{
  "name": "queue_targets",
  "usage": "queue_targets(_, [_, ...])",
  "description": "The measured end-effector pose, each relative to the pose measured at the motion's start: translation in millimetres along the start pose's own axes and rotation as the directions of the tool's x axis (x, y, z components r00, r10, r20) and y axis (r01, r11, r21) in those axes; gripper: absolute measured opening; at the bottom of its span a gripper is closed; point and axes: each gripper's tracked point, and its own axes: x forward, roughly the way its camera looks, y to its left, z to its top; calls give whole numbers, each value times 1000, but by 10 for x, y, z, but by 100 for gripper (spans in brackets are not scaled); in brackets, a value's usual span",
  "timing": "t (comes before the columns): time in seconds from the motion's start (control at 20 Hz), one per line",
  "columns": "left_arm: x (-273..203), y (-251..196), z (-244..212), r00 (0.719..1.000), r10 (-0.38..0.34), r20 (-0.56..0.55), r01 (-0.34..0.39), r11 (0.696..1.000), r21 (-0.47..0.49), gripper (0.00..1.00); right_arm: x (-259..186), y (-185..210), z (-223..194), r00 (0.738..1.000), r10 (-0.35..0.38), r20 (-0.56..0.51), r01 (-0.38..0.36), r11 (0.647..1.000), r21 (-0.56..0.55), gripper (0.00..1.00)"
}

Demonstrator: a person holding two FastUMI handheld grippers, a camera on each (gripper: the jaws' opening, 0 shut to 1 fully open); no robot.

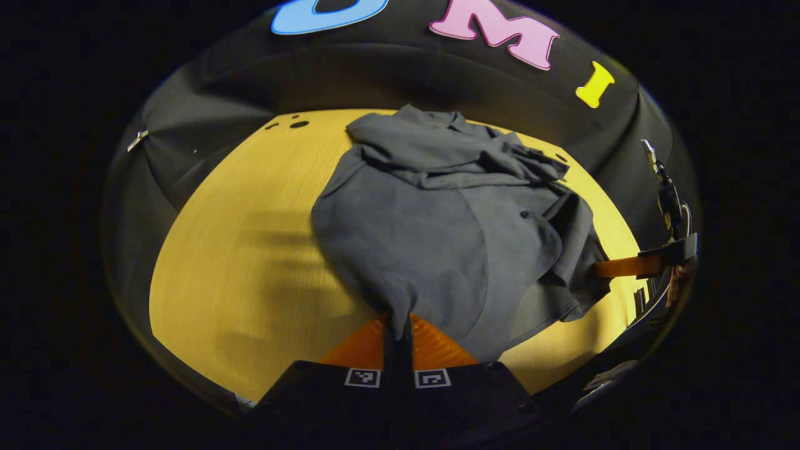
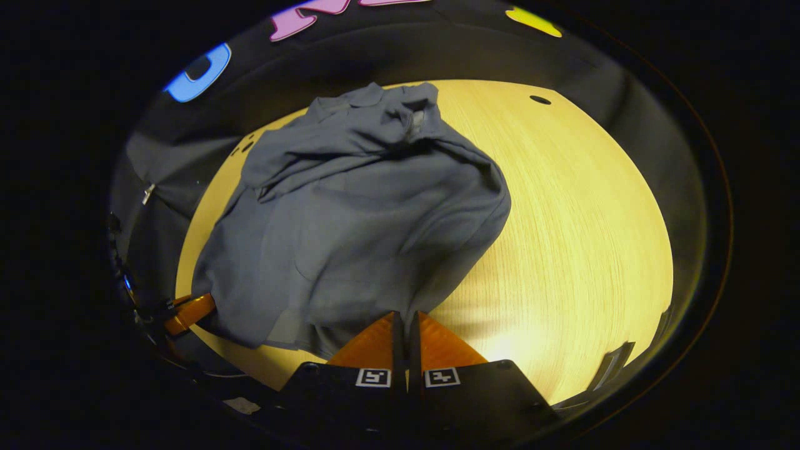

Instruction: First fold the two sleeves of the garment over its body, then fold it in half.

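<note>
A grey button-up garment (image 1: 437,231) lies bunched on the yellow wooden table (image 1: 237,250), with its sleeves heaped in folds over the far part of its body. My left gripper (image 1: 398,322) is shut on the near hem, and cloth rises from between its fingers. In the right gripper view, my right gripper (image 2: 405,319) is shut on the other near corner of the garment (image 2: 362,212). Each gripper also appears in the other's view, pinching the cloth edge: the right gripper (image 1: 603,269) at the far right, the left gripper (image 2: 187,312) at the lower left.
Bare table (image 2: 575,237) stretches to the right of the garment in the right gripper view and to its left in the left gripper view. Small dark holes (image 1: 299,124) mark the table's far edge. Black booth cloth surrounds the table.
</note>
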Motion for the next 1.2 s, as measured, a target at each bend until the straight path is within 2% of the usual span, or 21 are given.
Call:
queue_targets(0.4, [-249, -56, 624, 992, -23, 121, 30, 998, -59, 6, -227, 151, 423, 993, 45, 112, -42, 999, -35, 5])
queue_targets(0.55, [-228, 88, 795, 987, 16, 159, -7, 998, -56, 6, -273, 182, 615, 988, 51, 146, -45, 998, -44, 5])
queue_targets(0.9, [-199, 309, 1340, 968, 60, 243, -41, 996, -80, 5, -222, 162, 1134, 975, 63, 213, -43, 994, -99, 5])
queue_targets(1.05, [-182, 314, 1590, 962, 52, 269, -27, 995, -95, 6, -188, 145, 1446, 965, 65, 256, -40, 994, -101, 5])
queue_targets(1.2, [-126, 338, 1890, 954, 49, 295, -30, 997, -69, 5, -172, 144, 1808, 952, 73, 298, -45, 994, -101, 5])
